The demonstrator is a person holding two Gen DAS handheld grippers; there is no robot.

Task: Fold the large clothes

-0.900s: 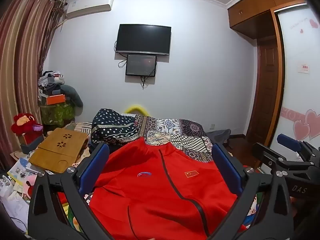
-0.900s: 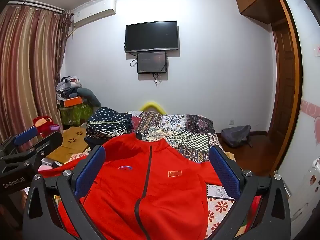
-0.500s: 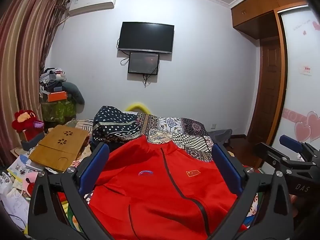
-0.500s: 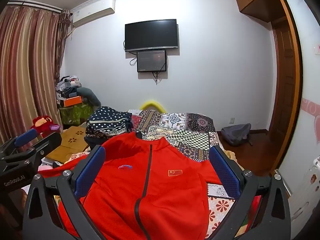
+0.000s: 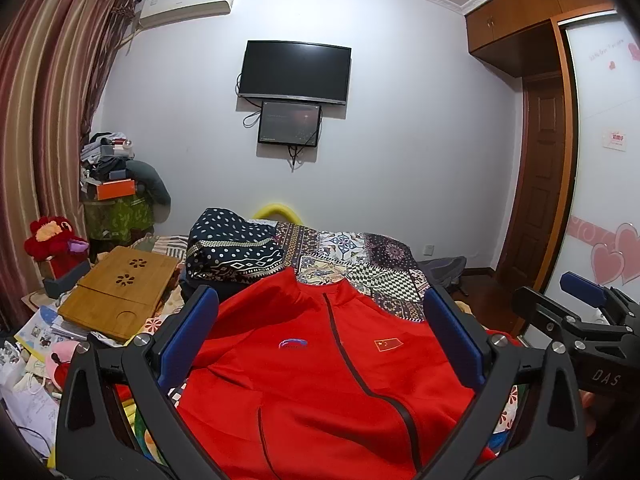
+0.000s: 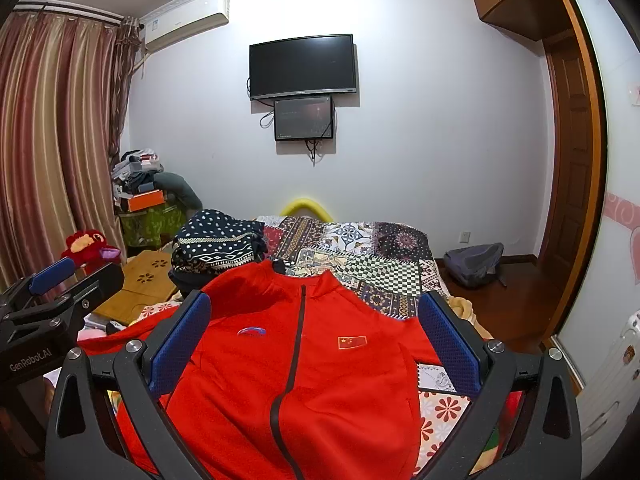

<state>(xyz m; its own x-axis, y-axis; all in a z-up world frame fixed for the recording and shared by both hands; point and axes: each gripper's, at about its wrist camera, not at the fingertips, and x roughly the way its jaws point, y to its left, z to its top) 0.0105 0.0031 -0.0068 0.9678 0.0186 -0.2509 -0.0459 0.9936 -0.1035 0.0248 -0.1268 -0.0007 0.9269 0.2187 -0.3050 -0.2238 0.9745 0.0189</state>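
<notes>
A red zip jacket [image 5: 320,376] with a dark zipper and a small flag badge lies spread face up on the bed; it also shows in the right wrist view [image 6: 296,368]. My left gripper [image 5: 320,344] hovers above its chest, jaws wide open and empty. My right gripper [image 6: 316,344] is also wide open and empty above the jacket. The right gripper shows at the right edge of the left wrist view [image 5: 580,320]. The left gripper shows at the left edge of the right wrist view [image 6: 52,304].
A folded dark dotted garment [image 5: 236,248] lies beyond the collar on the patterned quilt [image 5: 360,256]. A wooden lap table [image 5: 120,292] and clutter lie left of the bed. A grey backpack [image 6: 476,264] lies on the floor at right, near the wooden door [image 6: 572,160].
Both grippers tilted slightly; the view shifted a little down and right. The jacket has not moved and both grippers stay open.
</notes>
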